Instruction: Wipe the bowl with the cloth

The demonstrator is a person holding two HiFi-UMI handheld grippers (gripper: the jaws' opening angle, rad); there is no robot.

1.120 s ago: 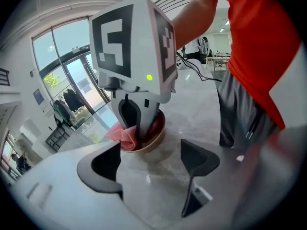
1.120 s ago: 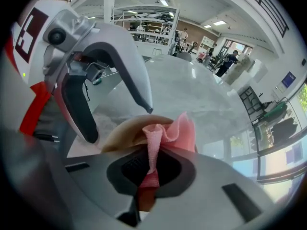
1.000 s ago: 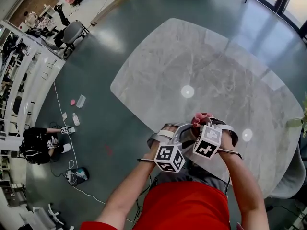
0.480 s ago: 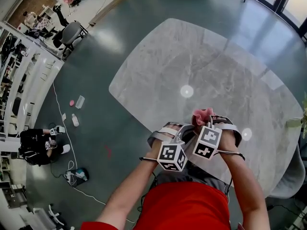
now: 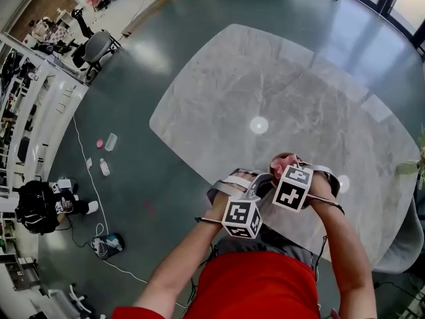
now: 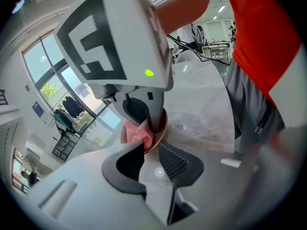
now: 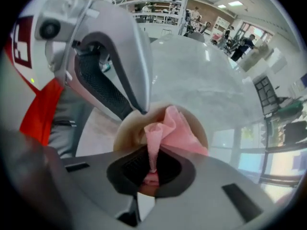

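A small brown bowl (image 6: 162, 127) sits near the front edge of the marble table (image 5: 279, 85). In the head view the grippers hide most of it. A pink cloth (image 7: 176, 128) lies bunched inside the bowl, and a bit of that cloth (image 5: 284, 159) shows past the right gripper's cube. My right gripper (image 7: 152, 158) is shut on a fold of the cloth and reaches down into the bowl (image 7: 128, 128). My left gripper (image 6: 149, 150) has its jaw tips closed on the bowl's near rim, just beside the cloth (image 6: 136, 134). The two grippers nearly touch.
The table is a rounded marble slab with ceiling lights reflected in it. A grey chair (image 5: 400, 244) stands at its right. On the floor at left are a person in black (image 5: 40, 206), cables and small items (image 5: 106, 153). An office chair (image 5: 99, 45) stands further back.
My left gripper's jaws have closed from wide open onto the bowl's rim. Both grippers shifted slightly right, and the right cube turned. The person on the floor moved.
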